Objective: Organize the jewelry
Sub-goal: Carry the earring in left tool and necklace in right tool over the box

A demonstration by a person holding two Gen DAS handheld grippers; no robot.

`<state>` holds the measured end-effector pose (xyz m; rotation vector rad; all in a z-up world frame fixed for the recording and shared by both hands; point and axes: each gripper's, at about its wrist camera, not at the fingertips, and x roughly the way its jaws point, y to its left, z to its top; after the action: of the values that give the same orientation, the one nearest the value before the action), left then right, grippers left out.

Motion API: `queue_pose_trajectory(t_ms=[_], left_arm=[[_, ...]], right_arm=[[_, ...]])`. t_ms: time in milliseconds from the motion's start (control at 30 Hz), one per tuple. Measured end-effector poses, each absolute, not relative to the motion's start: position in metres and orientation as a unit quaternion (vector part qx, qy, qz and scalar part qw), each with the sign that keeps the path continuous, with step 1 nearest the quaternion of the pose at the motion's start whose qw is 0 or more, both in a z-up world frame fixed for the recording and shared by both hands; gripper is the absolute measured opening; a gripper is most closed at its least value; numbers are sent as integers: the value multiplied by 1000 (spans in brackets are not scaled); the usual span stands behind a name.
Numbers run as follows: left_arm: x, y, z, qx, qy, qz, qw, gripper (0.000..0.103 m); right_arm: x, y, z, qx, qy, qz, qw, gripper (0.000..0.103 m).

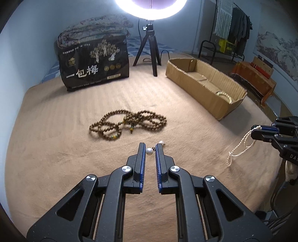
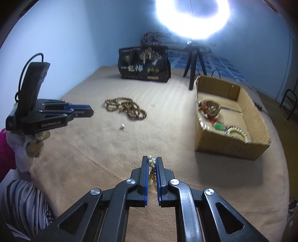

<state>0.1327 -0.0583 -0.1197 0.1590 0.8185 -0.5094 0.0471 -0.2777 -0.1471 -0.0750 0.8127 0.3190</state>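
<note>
A tan blanket (image 1: 74, 167) covers the bed and carries everything. At 11 o'clock in the left wrist view stands a black bag (image 1: 95, 65) printed with trees and white characters, with folded cloth (image 1: 93, 31) piled on top. At 12 o'clock a ring light (image 1: 150, 9) glares from a small black tripod (image 1: 149, 50). At 1 o'clock lies a long open cardboard box (image 1: 204, 83); the right wrist view shows inside it a brown bangle (image 2: 209, 109), a green pendant (image 2: 218, 126) and a cream bead bracelet (image 2: 238, 133), all toward the near end.

Near the middle of the blanket sits a tangled heap of brown wooden beads (image 1: 128, 122), well apart from the box. Just in front of it lie two pearl earrings (image 1: 154, 148).

The left gripper (image 1: 150, 148) hovers low over the blanket, its jaws narrowly apart with one pearl between the tips; whether they touch it cannot be told. The right gripper (image 2: 151, 162), at 3 o'clock in the left view, has its jaws closed on a thin pearl necklace (image 1: 240, 147), which hangs down in a loop with its lower end resting on the blanket. A gloved hand (image 2: 33, 143) grips the left gripper's handle
</note>
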Motion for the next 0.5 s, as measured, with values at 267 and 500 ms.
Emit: queue_pose_trajectory(t_ms=[267, 500], left_arm=[[131, -77, -97, 72, 374, -261, 887, 9], [134, -100, -79, 73, 358, -279, 888, 9]], right_arm=[[44, -302, -112, -25, 366, 140, 920, 4], [48, -332, -81, -15, 342, 118, 932, 4]])
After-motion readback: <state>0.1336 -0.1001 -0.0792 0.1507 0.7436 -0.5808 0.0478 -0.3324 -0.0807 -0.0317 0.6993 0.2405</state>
